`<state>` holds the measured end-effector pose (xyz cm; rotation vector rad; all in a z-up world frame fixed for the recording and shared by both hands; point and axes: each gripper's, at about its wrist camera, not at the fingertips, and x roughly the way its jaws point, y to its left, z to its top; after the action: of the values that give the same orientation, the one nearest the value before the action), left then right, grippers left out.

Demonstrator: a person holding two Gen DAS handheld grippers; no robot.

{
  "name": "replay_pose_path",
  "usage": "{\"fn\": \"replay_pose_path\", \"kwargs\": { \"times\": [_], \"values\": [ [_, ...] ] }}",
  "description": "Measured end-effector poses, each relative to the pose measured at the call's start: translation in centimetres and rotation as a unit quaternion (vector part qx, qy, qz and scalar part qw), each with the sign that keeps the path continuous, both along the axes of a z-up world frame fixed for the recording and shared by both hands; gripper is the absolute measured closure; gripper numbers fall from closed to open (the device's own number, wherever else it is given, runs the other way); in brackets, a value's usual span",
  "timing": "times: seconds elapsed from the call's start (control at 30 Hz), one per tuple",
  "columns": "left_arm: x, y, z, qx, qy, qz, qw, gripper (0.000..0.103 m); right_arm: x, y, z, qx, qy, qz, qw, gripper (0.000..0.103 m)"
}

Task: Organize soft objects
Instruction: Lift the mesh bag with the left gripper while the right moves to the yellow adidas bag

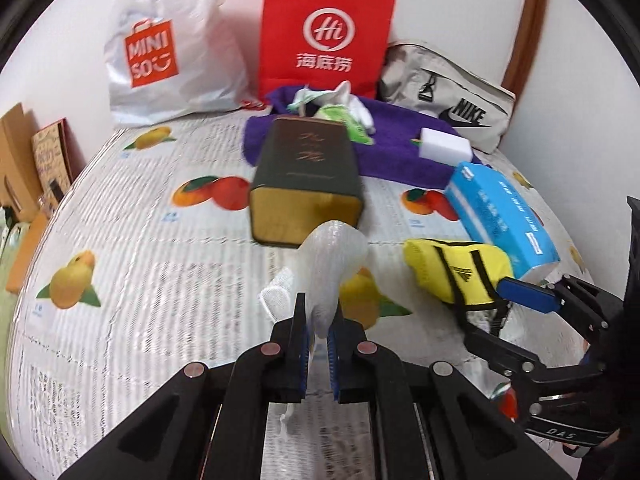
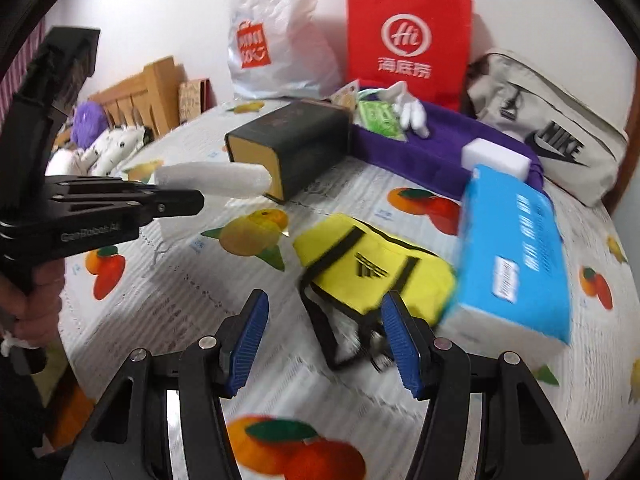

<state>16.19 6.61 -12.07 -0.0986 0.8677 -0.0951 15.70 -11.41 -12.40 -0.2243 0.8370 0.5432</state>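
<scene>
Two grippers in view. Left gripper (image 1: 318,336): jaws shut on a white foam sleeve (image 1: 330,264), held clear above the bed (image 1: 132,272) near the dark box (image 1: 308,176). Right gripper (image 2: 324,336): jaws half open, empty, short of the yellow pouch (image 2: 376,272). Risk: the sleeve is pinched at one end and may slip free; the pouch's strap could snag.
</scene>
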Motion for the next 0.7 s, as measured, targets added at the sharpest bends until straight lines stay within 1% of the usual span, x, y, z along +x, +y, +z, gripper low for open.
{"fn": "replay_pose_path", "kwargs": {
  "times": [0.1, 0.17, 0.23, 0.27, 0.3, 0.33, 0.43, 0.5, 0.57, 0.7],
  "values": [
    [0.0, 0.8, -0.4, -0.011, 0.002, 0.005, 0.9999, 0.095, 0.7, 1.7, -0.9, -0.044, -0.018, -0.008, 0.999, 0.045],
    [-0.2, 1.2, -0.6, -0.02, 0.002, 0.005, 0.9998, 0.095, 1.2, 2.2, -1.7, -0.063, -0.015, -0.015, 0.998, 0.048],
    [-0.1, 1.4, -0.8, -0.028, 0.005, 0.005, 0.9996, 0.095, 2.0, 2.5, -2.5, -0.082, -0.01, -0.026, 0.996, 0.063],
    [-0.2, 1.5, -0.9, -0.031, 0.005, 0.005, 0.9995, 0.095, 2.1, 2.5, -2.6, -0.085, -0.012, -0.027, 0.996, 0.064],
    [-0.2, 1.5, -1.0, -0.033, 0.004, 0.005, 0.9994, 0.095, 2.1, 2.6, -2.5, -0.083, -0.015, -0.025, 0.996, 0.072],
    [-0.3, 1.7, -1.1, -0.037, 0.004, 0.006, 0.9993, 0.095, 2.0, 2.7, -2.3, -0.079, -0.013, -0.022, 0.997, 0.083],
    [-0.3, 2.2, -1.4, -0.043, 0.006, 0.011, 0.999, 0.095, 1.3, 2.7, -1.4, -0.069, -0.004, -0.023, 0.997, 0.088],
    [-0.3, 2.7, -1.4, -0.049, 0.007, 0.017, 0.9986, 0.095, 0.5, 2.4, -1.0, -0.049, 0.024, -0.022, 0.998, 0.088],
    [-0.5, 3.0, -1.5, -0.056, 0.006, 0.02, 0.9982, 0.095, -0.5, 2.1, -0.8, -0.035, 0.04, -0.023, 0.998, 0.088],
    [-0.9, 2.9, -1.3, -0.057, 0.003, 0.018, 0.9982, 0.095, -3.8, 1.0, -0.4, -0.042, 0.042, -0.018, 0.998, 0.088]
  ]
}}
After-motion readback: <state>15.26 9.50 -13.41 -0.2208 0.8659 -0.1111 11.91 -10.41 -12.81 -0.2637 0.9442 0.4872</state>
